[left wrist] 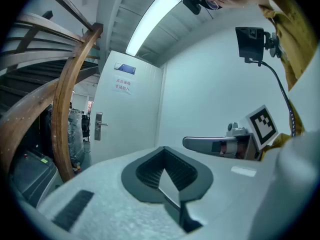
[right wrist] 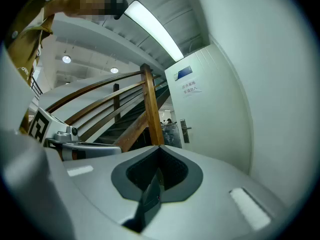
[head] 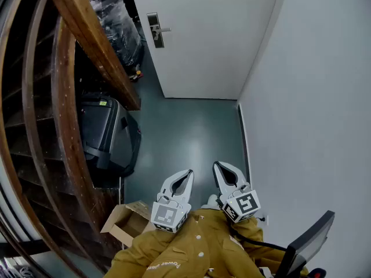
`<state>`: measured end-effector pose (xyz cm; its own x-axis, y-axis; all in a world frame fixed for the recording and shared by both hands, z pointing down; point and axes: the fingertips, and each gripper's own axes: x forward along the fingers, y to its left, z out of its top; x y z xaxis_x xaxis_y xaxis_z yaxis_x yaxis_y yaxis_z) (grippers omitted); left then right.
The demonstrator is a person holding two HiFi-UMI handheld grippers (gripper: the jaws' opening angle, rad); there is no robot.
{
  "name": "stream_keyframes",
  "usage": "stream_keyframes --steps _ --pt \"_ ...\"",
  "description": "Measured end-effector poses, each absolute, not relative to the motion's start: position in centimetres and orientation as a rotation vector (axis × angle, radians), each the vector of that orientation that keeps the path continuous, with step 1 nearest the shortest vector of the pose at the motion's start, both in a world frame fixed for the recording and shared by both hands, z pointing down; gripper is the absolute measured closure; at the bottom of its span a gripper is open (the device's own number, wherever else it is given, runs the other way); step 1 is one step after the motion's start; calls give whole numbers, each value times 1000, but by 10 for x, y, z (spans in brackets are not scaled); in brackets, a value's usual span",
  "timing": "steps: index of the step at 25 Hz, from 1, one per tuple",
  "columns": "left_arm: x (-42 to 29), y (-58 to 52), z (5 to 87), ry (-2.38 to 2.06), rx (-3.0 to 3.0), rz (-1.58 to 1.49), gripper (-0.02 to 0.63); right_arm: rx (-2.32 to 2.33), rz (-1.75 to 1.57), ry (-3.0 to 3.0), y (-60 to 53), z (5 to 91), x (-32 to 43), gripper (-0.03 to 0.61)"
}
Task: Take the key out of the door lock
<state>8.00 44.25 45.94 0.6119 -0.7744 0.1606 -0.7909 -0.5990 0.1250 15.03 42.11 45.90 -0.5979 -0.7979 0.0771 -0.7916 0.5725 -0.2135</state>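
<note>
Step in hand: the approach to the door, judged to be at its very start. The left gripper (head: 189,172) and the right gripper (head: 217,165) are held side by side close in front of the person's mustard jacket (head: 197,248), pointing roughly level down the corridor. Each has its jaws pressed together with nothing between them. The white door (head: 214,39) stands at the far end, well apart from both grippers. Its lock plate (head: 154,30), carrying a lever handle, sits at the door's left edge in the head view. The key is presumed to be in that plate, but at this range it is too small to make out in any view. The next move calls for walking the length of the corridor and raising one gripper level with the lock plate. The jaws must then part, close on the key's head and draw it straight out along its own axis. A turn to the release position may be needed first. The grey floor (head: 185,132) between the person and the door appears passable. On the left, a curved wooden stair rail (head: 93,33) overhangs the passage and a black hard case (head: 101,132) juts out from beneath it. An open cardboard box (head: 124,222) lies near the person's left side. A plastic-wrapped bundle (head: 119,28) stands just beside the lock side of the door and may crowd a left-hand reach. The plain wall (head: 313,97) closes in the right side, so the right gripper looks better placed for the pull
</note>
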Motion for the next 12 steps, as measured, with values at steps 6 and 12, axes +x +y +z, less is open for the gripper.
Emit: stream_keyframes --steps 6,12 --pt "77 439 460 -1302 2654 132 617 -1398 -353 2763 418 461 148 575" --pt "75 438 462 -1293 2652 131 617 -1366 -385 2759 417 464 142 575"
